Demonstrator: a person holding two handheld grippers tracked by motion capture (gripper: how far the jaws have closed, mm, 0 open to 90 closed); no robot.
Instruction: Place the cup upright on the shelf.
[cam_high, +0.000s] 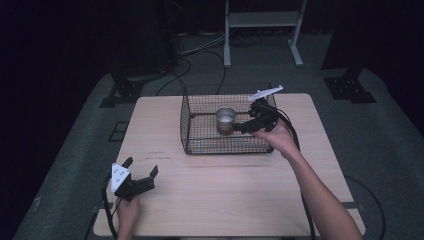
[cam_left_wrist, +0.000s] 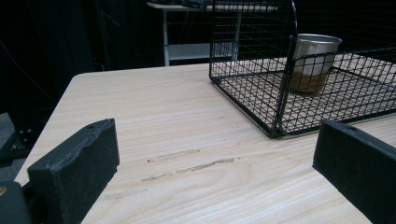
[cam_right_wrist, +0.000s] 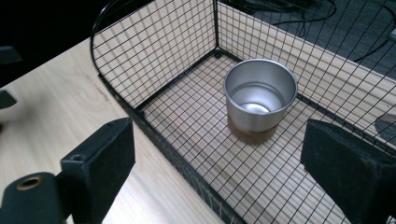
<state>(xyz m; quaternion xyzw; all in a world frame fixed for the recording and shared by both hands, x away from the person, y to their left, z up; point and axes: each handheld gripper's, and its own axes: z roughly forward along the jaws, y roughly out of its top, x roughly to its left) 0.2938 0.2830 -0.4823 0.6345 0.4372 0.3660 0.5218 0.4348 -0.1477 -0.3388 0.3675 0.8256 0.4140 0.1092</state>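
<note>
A shiny metal cup (cam_high: 225, 120) with a brown base stands upright inside a black wire basket (cam_high: 200, 105) at the back middle of the wooden table (cam_high: 225, 190). My right gripper (cam_high: 243, 120) hovers over the basket's right side, open, and points at the cup. In the right gripper view the cup (cam_right_wrist: 259, 98) sits on the basket's floor (cam_right_wrist: 159, 51) ahead of the gripper (cam_right_wrist: 219, 140), with nothing between the jaws. My left gripper (cam_high: 141, 166) rests open near the table's front left. In the left gripper view its jaws (cam_left_wrist: 217, 149) face the basket (cam_left_wrist: 252, 46) and cup (cam_left_wrist: 314, 60).
The table's front half (cam_high: 225, 200) is bare wood with faint scuff marks (cam_left_wrist: 187, 165). Beyond the table, a white shelf frame (cam_high: 262, 20) and cables (cam_high: 200, 50) lie on the grey floor. Dark stand bases (cam_high: 350, 87) sit at the back corners.
</note>
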